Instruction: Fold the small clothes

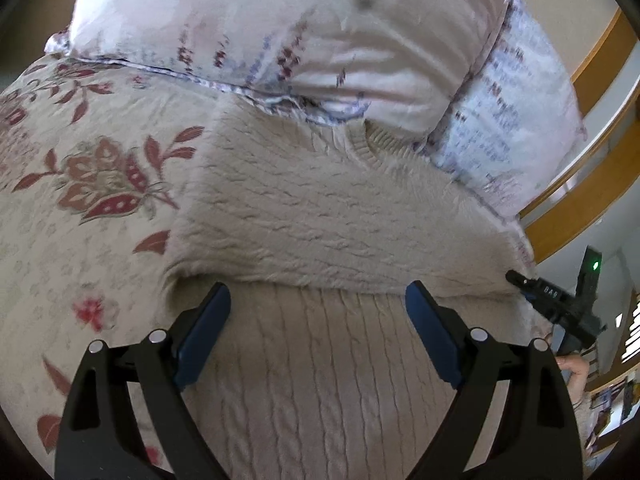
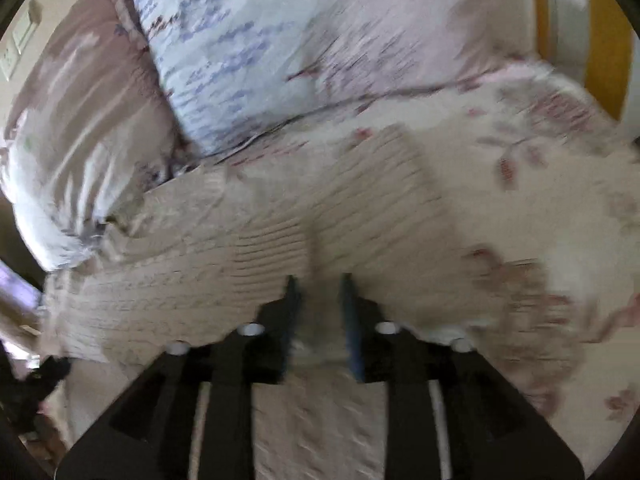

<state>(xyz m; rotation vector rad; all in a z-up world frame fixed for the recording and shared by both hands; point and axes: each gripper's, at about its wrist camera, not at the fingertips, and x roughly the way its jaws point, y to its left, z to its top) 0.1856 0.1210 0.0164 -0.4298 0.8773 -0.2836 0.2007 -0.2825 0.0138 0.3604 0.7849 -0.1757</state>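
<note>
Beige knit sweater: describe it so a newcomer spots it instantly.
Start at the bed's floral bedspread. In front of the pale printed pillow lies the sweater, one part folded over. It alone is plain beige cable knit; its neighbours are printed.

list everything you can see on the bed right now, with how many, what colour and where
sweater: one, beige cable-knit, lying partly folded on the bedspread, collar towards the pillows
bedspread: one, cream with red-brown flowers, under the sweater
pillows: at least two, pale pink and white with blue-purple print, past the sweater's collar
wooden frame: orange-brown, behind the pillows
left hand-held gripper: one, black with blue pads, wide open over the sweater's fold
right hand-held gripper: one, black, jaws partly apart, sweater edge between them; picture blurred
</note>
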